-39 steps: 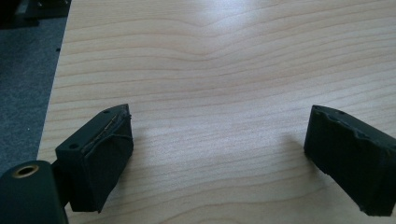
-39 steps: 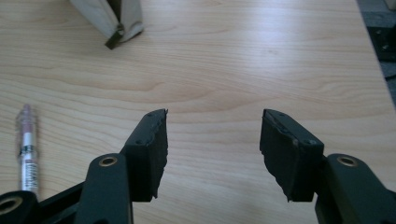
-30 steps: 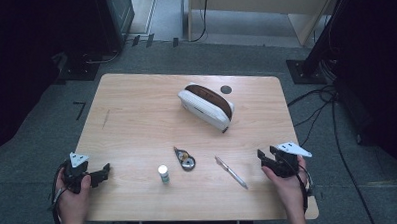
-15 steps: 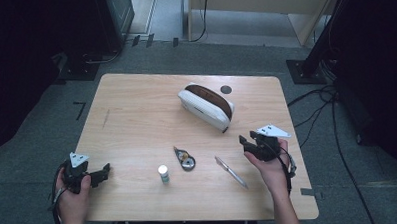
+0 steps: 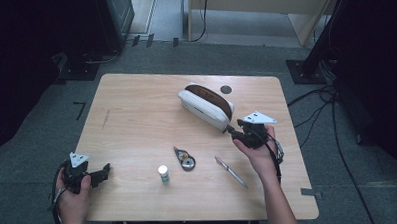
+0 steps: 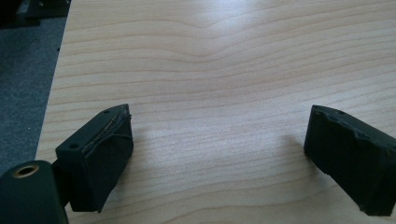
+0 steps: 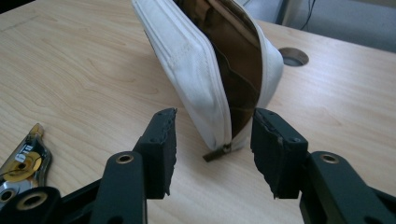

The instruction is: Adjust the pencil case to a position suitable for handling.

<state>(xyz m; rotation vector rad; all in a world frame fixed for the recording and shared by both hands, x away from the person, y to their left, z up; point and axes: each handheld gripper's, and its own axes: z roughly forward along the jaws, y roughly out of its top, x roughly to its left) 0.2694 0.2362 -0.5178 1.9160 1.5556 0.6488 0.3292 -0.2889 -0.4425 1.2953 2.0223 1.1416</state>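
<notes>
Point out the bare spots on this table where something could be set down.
Free: the wide left stretch of the table, from the far edge to the left gripper. Crowded: the near middle, with small bottle, tape dispenser and pen, and around the pouch by the right gripper.

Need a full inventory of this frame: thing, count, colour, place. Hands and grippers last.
pencil case: 1, white with brown lining, unzipped, far middle of table
correction tape: 1, clear and dark, near middle
small bottle: 1, white, left of the correction tape
pen: 1, silver, right of the correction tape
cable hole: 1, dark, behind the pencil case
table: 1, light wood
left gripper: 1, black, open over bare wood, near left corner
right gripper: 1, black, open, fingers either side of the pencil case's zipper end
</notes>
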